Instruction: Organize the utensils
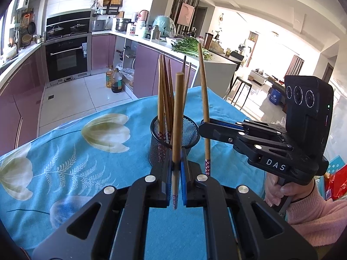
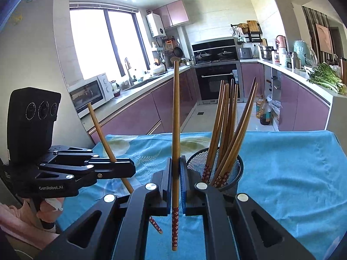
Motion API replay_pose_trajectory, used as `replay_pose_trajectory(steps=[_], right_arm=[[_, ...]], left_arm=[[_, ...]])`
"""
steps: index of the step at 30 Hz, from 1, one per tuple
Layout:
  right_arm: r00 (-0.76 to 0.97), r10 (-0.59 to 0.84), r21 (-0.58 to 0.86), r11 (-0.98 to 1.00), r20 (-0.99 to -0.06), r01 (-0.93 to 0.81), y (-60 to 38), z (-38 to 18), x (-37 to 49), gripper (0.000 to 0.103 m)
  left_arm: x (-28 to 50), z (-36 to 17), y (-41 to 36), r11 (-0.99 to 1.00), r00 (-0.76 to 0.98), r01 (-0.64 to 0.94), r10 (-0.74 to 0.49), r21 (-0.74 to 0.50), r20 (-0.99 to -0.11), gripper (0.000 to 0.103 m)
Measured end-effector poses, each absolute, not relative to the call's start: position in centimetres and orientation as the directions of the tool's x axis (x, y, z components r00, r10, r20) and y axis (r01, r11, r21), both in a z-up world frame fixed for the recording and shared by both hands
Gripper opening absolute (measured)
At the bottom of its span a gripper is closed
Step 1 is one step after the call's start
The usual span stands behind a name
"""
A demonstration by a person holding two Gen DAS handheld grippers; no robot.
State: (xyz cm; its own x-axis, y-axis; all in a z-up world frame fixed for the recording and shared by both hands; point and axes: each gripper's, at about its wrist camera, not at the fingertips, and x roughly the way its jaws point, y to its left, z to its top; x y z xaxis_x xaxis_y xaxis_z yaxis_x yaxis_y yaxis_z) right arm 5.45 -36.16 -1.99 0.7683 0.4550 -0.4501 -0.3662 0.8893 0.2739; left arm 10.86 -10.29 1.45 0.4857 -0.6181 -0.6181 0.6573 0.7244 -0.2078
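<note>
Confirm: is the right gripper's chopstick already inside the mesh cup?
No, the right gripper holds its chopstick upright beside the mesh cup, outside its rim.

A brown chopstick [image 1: 177, 130] is held upright by the left gripper [image 1: 176, 186], squeezed tight between its blue pads [image 1: 184, 177]. Just behind it, a black mesh cup [image 1: 173, 139] full of chopsticks is seen on the blue flower cloth [image 1: 76, 151]. Right of the cup, a second chopstick [image 1: 203, 99] is pinched by the right gripper [image 1: 205, 127].
</note>
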Motion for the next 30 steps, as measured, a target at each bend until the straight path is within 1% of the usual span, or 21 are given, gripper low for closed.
replay_pose_trajectory(steps=[18, 30], right_arm=[[0.753, 0.496, 0.291, 0.867, -0.433, -0.404, -37.0, -1.9, 7.0, 0.006], [0.757, 0.516, 0.287, 0.855, -0.401, -0.431, -38.1, -1.1, 7.0, 0.006]], left_arm=[[12.0, 2.1, -11.1, 0.742, 0.502, 0.642, -0.597, -0.193, -0.626, 0.007], [11.7, 3.6, -11.5, 0.737, 0.516, 0.649, -0.608, -0.187, -0.604, 0.007]])
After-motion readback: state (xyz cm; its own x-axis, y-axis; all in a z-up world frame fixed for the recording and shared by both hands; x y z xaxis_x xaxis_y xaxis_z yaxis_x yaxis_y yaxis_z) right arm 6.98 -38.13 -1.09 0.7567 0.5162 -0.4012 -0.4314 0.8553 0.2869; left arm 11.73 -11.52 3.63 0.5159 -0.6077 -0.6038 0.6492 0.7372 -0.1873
